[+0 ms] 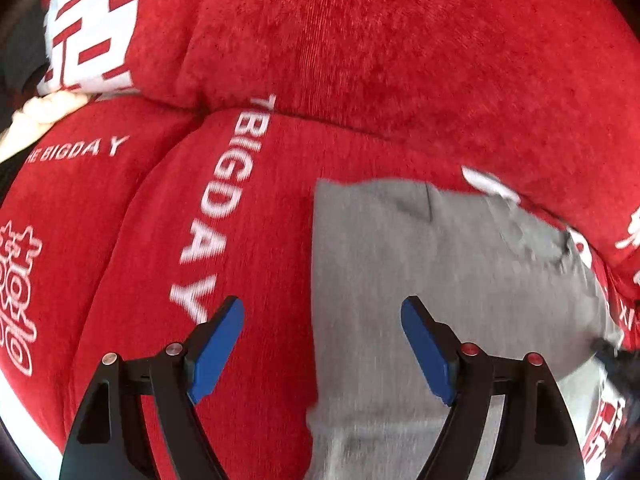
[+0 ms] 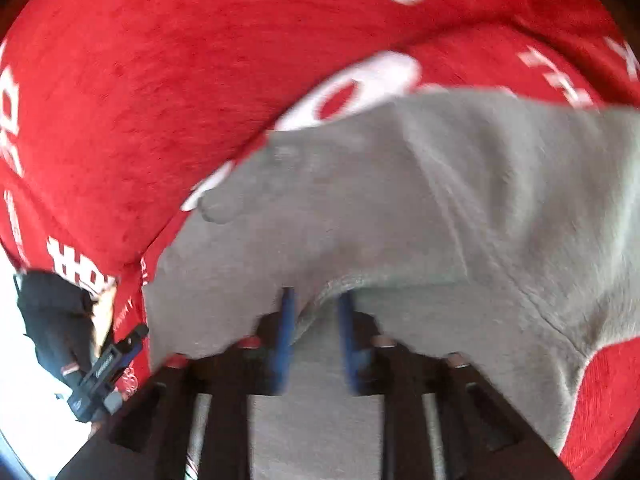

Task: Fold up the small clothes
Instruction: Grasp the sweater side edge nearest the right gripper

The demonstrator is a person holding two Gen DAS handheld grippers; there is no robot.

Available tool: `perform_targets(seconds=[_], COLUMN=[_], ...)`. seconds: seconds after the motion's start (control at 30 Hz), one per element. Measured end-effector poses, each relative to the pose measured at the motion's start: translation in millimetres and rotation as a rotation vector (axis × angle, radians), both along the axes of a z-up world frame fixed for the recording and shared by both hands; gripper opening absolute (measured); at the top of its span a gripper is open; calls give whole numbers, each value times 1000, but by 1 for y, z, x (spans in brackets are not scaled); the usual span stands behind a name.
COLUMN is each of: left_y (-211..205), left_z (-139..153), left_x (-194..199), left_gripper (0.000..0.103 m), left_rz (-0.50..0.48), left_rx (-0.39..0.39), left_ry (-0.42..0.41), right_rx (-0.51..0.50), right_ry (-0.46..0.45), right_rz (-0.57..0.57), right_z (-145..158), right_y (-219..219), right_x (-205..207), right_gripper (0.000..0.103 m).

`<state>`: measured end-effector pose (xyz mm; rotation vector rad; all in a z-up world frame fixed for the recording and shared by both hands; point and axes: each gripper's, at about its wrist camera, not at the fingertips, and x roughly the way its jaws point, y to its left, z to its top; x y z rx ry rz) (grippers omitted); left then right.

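Note:
A small grey garment (image 1: 440, 280) lies flat on a red seat cushion (image 1: 260, 240). My left gripper (image 1: 322, 303) is open just above the garment's left edge, with one blue pad (image 1: 218, 348) over the red cover and the other over the grey cloth. In the right wrist view the grey garment (image 2: 400, 200) fills the middle. My right gripper (image 2: 316, 300) is shut on a raised fold of its near hem, the blue fingers close together. The left gripper (image 2: 108, 368) shows at lower left, held by a black-gloved hand (image 2: 52, 320).
The red plush cover carries white lettering (image 1: 216, 208). A red back cushion (image 1: 380, 40) rises behind the seat. A cream knitted item (image 1: 48, 108) lies at the far left. A pale floor (image 2: 24, 400) shows beyond the seat's edge.

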<state>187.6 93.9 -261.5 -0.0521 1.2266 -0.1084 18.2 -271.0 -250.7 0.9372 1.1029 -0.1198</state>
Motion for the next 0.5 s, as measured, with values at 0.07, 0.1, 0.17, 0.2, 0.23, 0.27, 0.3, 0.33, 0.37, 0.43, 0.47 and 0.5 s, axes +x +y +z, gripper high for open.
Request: perform_targets(seconds=[0.07,0.1,0.17,0.2,0.23,0.27,0.3,0.33,0.37,0.43,0.47,0.5], left_y=[-3,-5,-7,-8,-8,-10,-13,-17,-21,-22,-20,-15], left_z=[-10,-16,-26,-28,-28,-26,-25,-23,-21,-22,-23,-23], left_x=[14,21,27,28,28,28,28,28,29,32,34,35], left_gripper=[82,81,76,63,57,47,38,36,36,36,36,36], left_rz=[2,7,21,24,24,24,15,1,-13,-25,-15,4], left_rx=[21,42,79,77,57,49,61,80,110,142,134,112], left_ry=[16,29,50,51,41,35,30,22,6,-13,-11,-7], right_rx=[36,52,107,147,164,182,179,141,97,9,-12,-20], right_ry=[-24,-31,-32,-27,-11,-6,-23,-47,-72,-96,-81,-64], right_rz=[-29,-49,-117,-166,-182,-176,-155,-108,-66,-12,-8,-8], right_z=[-4,-5,-13,-18,-18,-19,-13,-1,10,23,22,17], right_y=[-9,-13,-26,-32,-33,-34,-31,-29,-27,-26,-30,-32], right_x=[-2,-2,0,1,5,9,15,23,30,36,36,34], right_gripper=[62,62,62,51,10,8,8,8,8,8,8,8])
